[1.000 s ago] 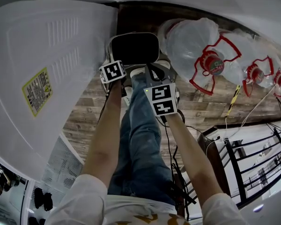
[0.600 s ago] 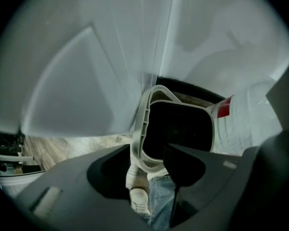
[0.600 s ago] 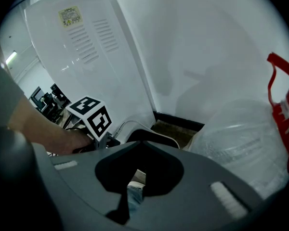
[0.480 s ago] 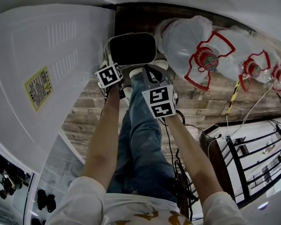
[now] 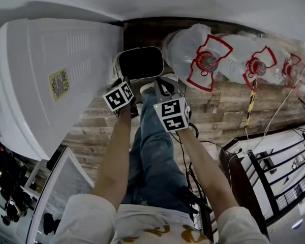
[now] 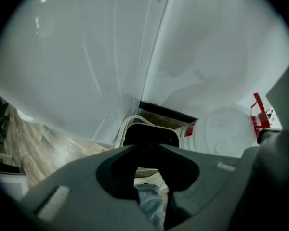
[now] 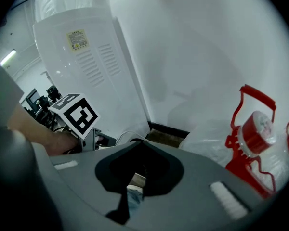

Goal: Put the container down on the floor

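Drawn back a little since a second ago, the left claw [image 6: 149, 150] and the right claw [image 7: 142, 149] are each pressed together, with nothing pinched. Blue denim is glimpsed through the slit below the tips. Just beyond them, the white plastic container with a dark, rounded-square opening [image 5: 140, 63] appears to be set upright on the brown wood-plank floor [image 5: 218, 111]. It is flanked by a tall white appliance [image 5: 66, 85] and clear plastic water jugs with red handles [image 5: 193, 55]. The step looks nearly finished. Both claws are best lifted straight away, so the rim is neither caught nor tipped.
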The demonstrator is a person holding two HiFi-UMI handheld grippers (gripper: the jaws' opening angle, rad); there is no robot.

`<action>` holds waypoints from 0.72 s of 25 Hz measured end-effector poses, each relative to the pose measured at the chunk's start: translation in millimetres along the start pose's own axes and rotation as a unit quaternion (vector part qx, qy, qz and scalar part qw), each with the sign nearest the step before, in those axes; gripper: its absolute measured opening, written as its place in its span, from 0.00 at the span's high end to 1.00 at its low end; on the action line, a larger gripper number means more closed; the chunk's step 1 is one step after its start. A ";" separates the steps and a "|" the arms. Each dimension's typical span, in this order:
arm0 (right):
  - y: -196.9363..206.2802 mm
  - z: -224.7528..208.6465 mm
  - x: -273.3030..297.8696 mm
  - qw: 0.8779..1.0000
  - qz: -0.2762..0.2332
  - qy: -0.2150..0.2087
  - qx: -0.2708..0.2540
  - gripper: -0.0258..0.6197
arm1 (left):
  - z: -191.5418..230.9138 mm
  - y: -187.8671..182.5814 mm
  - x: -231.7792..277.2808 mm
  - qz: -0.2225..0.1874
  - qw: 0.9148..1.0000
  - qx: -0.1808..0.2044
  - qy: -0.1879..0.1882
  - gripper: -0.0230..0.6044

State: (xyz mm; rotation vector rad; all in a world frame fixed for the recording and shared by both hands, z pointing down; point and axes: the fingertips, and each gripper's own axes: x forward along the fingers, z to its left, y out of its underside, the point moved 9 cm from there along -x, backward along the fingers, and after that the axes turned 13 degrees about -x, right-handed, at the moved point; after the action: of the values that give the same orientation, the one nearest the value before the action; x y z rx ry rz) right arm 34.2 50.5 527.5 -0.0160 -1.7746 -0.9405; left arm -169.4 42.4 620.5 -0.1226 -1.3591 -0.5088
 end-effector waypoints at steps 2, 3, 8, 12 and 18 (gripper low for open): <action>-3.6 0.4 -12.8 1.000 -0.005 0.004 -0.005 0.92 | -6.7 -1.4 -14.6 -0.012 1.000 0.015 0.010 0.83; -5.1 1.2 -19.4 1.000 -0.006 0.006 -0.007 0.92 | -9.2 -1.9 -23.3 -0.018 1.000 0.021 0.014 0.85; -17.0 4.8 -47.1 1.000 -0.012 0.022 -0.013 0.92 | -21.4 -11.3 -64.9 -0.048 0.997 0.018 0.051 0.96; -31.3 5.1 -69.8 0.999 -0.021 0.032 -0.022 0.92 | -27.6 -15.7 -92.6 -0.055 0.996 0.016 0.071 0.96; -60.3 1.3 -103.3 0.997 -0.039 0.052 -0.029 0.92 | -40.9 -13.2 -138.8 -0.058 0.992 0.056 0.100 0.96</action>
State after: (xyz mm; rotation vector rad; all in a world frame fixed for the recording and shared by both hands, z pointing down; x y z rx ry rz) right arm 50.8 52.7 409.1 0.0644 -1.6606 -1.0315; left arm -154.7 54.0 476.4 0.0979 -1.2004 -0.5275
